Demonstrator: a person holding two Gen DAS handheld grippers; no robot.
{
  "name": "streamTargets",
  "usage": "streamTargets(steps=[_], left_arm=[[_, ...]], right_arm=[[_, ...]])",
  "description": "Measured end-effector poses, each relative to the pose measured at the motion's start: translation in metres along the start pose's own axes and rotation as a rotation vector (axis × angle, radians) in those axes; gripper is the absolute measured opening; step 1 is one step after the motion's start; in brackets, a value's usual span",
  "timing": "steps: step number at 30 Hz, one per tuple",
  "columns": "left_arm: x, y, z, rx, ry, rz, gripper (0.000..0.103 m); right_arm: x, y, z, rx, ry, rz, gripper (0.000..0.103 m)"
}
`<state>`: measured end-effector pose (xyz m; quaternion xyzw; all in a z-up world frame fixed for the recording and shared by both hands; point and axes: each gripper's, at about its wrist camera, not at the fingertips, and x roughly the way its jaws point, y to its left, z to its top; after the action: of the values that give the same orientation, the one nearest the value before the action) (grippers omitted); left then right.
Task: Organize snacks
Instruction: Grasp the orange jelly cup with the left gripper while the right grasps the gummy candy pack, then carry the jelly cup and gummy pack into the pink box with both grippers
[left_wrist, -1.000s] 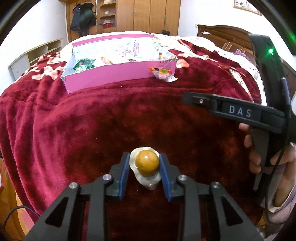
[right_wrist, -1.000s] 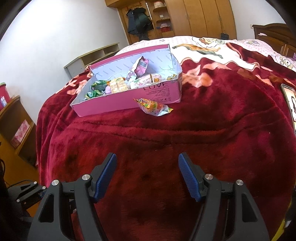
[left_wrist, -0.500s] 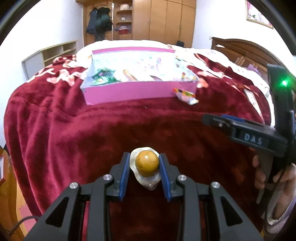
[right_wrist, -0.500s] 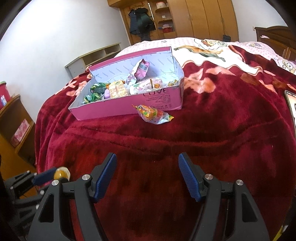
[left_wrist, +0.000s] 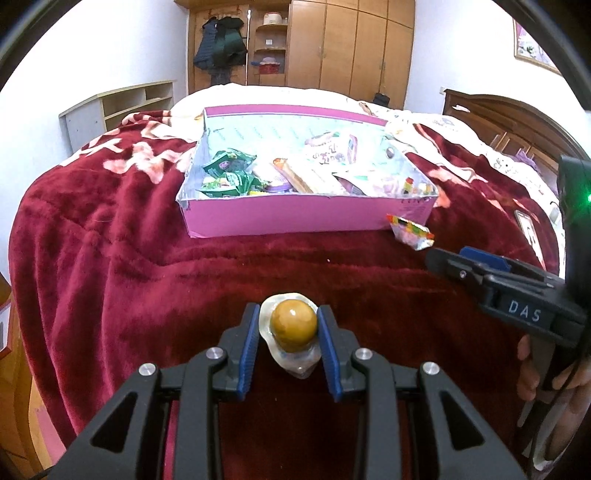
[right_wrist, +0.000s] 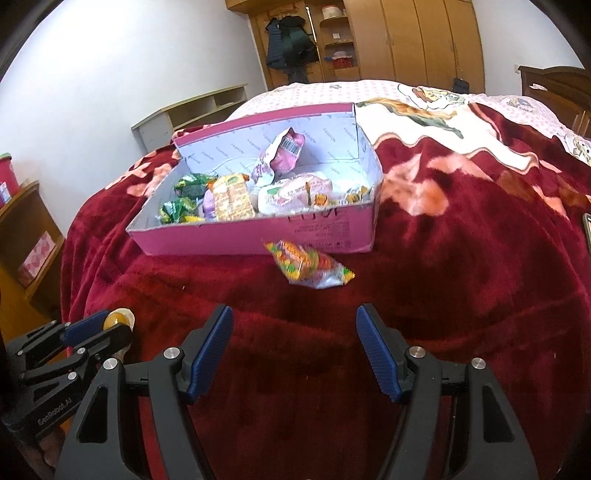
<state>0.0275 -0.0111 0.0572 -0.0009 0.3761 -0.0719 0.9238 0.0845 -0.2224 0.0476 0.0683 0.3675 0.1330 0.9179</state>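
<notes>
left wrist view: my left gripper (left_wrist: 286, 338) is closed on the egg (left_wrist: 293, 329), a round yolk-brown ball in loose clear wrap, held above the blanket (left_wrist: 110, 258) well short of the box (left_wrist: 303, 218). i judge the slick wrap could let it squirt out, since only the ball's sides are pinched. the right wrist view shows what this one cannot: my right gripper (right_wrist: 294, 352) spread wide and empty, near the candy bag (right_wrist: 308, 265) lying just beside the box front, which a careless sweep might nudge.
</notes>
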Motion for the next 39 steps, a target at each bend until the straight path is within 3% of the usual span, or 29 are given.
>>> streamTargets(steps=[7,19,39], left_arm=[[0.007,0.004,0.005,-0.015,0.003,0.001,0.033],[0.016,0.008,0.01,-0.028,0.002,0.005,0.033],[0.018,0.009,0.01,-0.029,0.001,0.004,0.033]], right_arm=[[0.021,0.002,0.014,-0.014,-0.004,0.002,0.07],[0.046,-0.004,0.022,0.038,0.023,-0.004,0.046],[0.022,-0.01,0.002,0.092,-0.056,0.042,0.041]])
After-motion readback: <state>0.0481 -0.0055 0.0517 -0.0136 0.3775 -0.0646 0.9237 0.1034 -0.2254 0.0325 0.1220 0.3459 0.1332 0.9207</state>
